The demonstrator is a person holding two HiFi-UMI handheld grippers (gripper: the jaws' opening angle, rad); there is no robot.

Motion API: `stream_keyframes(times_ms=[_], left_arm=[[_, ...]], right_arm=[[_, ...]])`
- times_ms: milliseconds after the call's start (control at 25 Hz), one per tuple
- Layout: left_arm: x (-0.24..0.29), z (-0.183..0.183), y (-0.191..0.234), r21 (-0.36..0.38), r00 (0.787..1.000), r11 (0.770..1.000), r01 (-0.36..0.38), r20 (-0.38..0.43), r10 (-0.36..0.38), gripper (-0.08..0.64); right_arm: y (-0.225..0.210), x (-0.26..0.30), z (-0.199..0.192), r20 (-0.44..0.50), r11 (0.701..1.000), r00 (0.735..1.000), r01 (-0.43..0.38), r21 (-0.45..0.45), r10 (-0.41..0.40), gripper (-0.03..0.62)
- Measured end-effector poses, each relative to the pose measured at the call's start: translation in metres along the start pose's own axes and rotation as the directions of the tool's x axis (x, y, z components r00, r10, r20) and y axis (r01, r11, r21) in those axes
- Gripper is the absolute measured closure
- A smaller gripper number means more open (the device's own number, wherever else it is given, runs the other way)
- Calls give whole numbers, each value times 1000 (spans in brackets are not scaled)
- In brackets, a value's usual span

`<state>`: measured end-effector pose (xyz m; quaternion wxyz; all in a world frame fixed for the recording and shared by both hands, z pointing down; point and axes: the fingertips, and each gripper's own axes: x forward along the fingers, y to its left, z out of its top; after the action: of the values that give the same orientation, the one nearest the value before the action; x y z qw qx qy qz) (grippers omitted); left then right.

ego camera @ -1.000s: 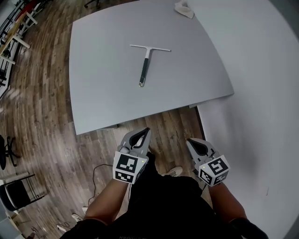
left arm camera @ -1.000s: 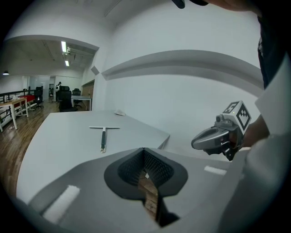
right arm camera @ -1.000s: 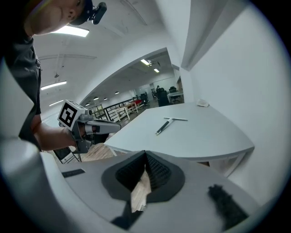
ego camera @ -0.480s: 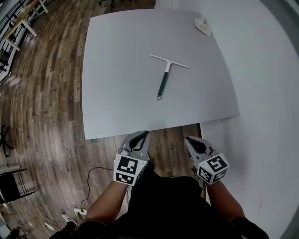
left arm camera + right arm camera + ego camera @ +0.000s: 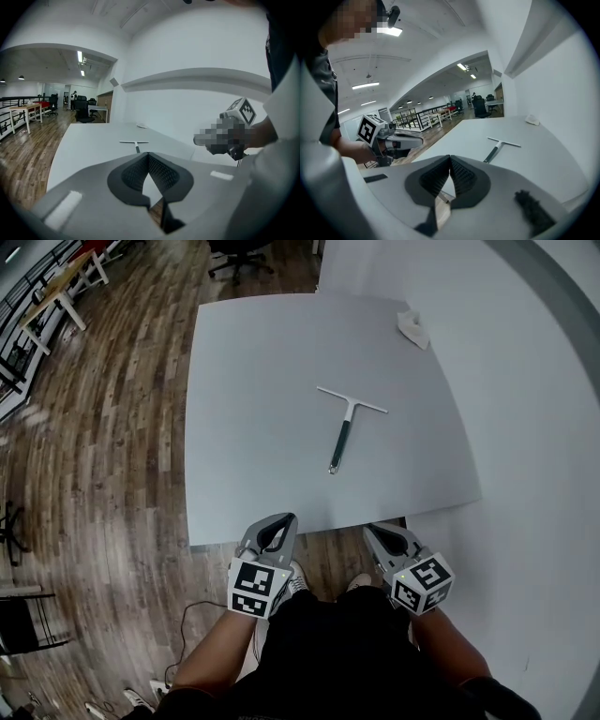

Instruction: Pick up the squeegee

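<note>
**Both grippers shut and empty, squeegee untouched on counter**

Squeegee [image 5: 343, 434] lay flat on the grey counter [image 5: 244, 381], roughly mid-counter and a bit right of centre. Its T-shaped blade was at the far end and its dark handle pointed back toward the person. Nothing was touching it.

Left gripper [image 5: 284, 518] was held just off the near counter edge, over the wooden floor [image 5: 94, 474]. Its jaws were closed tip to tip with nothing between them. Right gripper [image 5: 371, 529] was beside it, also at the near edge, jaws fully together and empty too.

Both grippers pointed toward the counter and were well apart from the squeegee. The two were near each other and level, marker cubes facing up, with the person's forearms behind them.

A crumpled white cloth [image 5: 412, 329] sat at the far right corner of the counter, apart from the squeegee. A white wall [image 5: 525, 427] ran along the counter's right side.

In both gripper views the squeegee showed ahead, beyond the closed jaw tips
</note>
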<state>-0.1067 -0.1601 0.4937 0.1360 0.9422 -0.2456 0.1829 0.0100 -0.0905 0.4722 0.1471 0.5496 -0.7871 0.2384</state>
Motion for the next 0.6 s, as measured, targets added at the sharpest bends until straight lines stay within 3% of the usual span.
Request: stream_keyframes(times_ms=[120,320,600], left_arm=[[-1,4,3,-16,1000,1000,6,-1,-6,554],[7,20,3,-190,999,981,34,43,-26,554],[-2,46,9,-98,997,994,-47,58,53,554]], right_arm=[[1,4,14,25,1000,1000,2,-11,-2,588],[-3,6,30,73,1000,997,-16,-22,18,588],[-2,14,42,80,995,993,-80,-55,85,588]])
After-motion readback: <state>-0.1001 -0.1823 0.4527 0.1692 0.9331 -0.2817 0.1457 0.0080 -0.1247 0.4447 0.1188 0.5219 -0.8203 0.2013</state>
